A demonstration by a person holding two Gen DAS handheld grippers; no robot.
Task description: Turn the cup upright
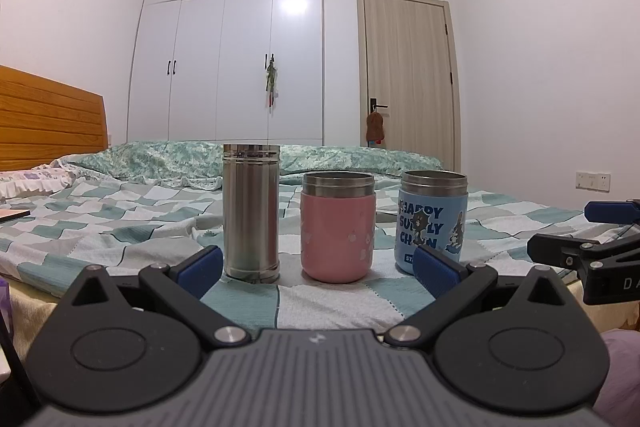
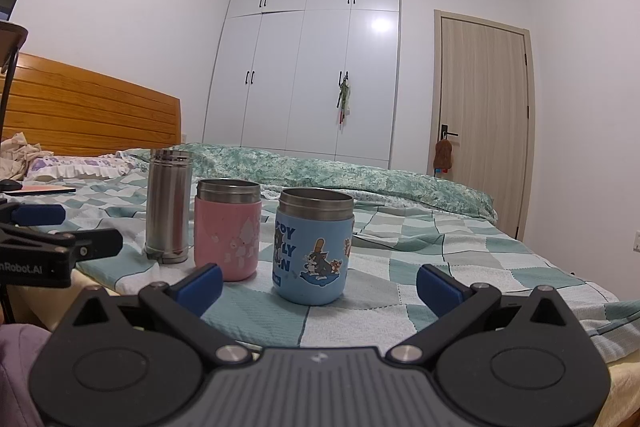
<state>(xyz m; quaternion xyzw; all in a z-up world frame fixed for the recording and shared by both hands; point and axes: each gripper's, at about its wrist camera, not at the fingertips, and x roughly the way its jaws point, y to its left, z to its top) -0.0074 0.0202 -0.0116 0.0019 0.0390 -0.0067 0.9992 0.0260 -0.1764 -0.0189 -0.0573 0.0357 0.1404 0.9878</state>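
Three cups stand upright in a row on your bed [image 1: 120, 227]: steel cup [image 1: 251, 213], pink cup [image 1: 338, 227], blue cup [image 2: 313, 246]. Nothing lies between them and you. Your left gripper [image 1: 318, 267] and right gripper [image 2: 319, 287] both sit low before them, jaws spread wide, holding nothing.

Left gripper [image 1: 318, 265]: matte black linkage arms, blue rectangular pads [image 1: 200, 265] at the fingertips, round silver pivot screws, two large black discs with raised circles, grey ribbed body with a small white logo. Right gripper [image 2: 319, 283]: same black arms, blue pads [image 2: 201, 285], silver screws, grey ribbed centre. White lettering "nRobot.AI" on the side of the left one, seen from the right wrist.
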